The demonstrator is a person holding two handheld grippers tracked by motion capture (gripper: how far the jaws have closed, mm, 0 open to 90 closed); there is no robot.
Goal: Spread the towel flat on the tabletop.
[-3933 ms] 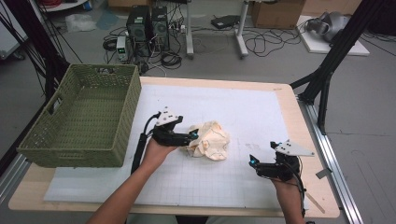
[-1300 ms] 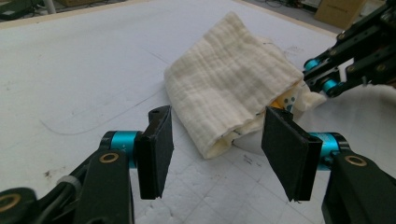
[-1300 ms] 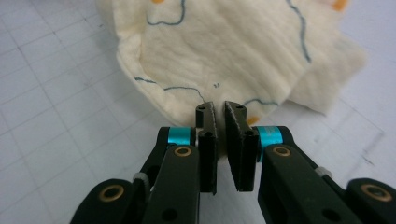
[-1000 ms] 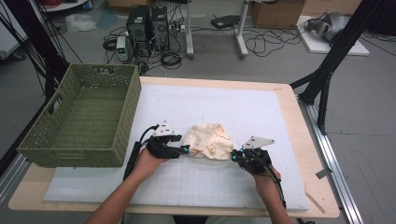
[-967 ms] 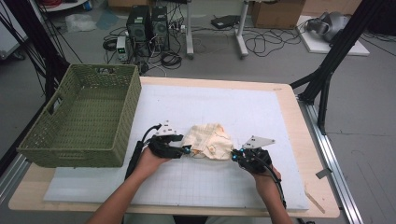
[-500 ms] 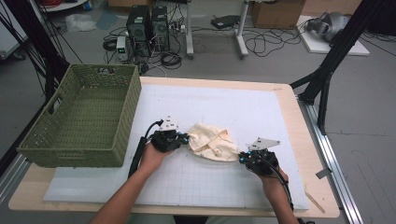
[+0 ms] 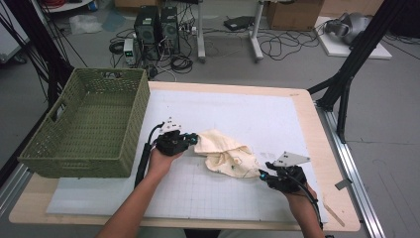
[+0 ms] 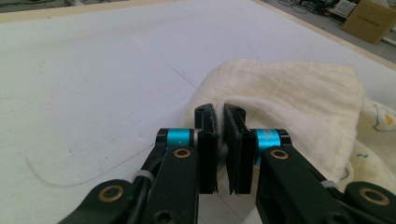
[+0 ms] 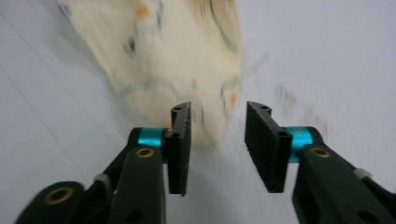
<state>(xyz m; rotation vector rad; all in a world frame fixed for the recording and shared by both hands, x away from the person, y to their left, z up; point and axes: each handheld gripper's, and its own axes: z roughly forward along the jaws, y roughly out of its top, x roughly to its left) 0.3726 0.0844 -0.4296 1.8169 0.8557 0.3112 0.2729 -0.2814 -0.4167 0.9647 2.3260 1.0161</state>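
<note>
— So where does the cloth sit right now?

— Crumpled on the white mat, a little toward the near edge of the desk and roughly midway between its left and right edges. The left gripper has its jaws pinched nearly together on a fold at the cloth's left end; in the left gripper view the cream fabric is caught between the pads.

— And the other hand?

— The right gripper sits at the cloth's lower right corner, and its jaws have just been opening. They stand moderately apart, and in the right gripper view the printed hem lies just ahead of them, not pressed by either pad. So that corner looks let go.

— What worries you from here?

— With only one end held, a lift or a drag toward the green basket at the left edge could let the loose end trail and catch on the mat or the basket's rim. The left hold is on a thin fold, too; a quick pull might slip it free. And if the right jaws close again without moving forward, I'd expect them to pinch air, or only the hem's tip.
</note>
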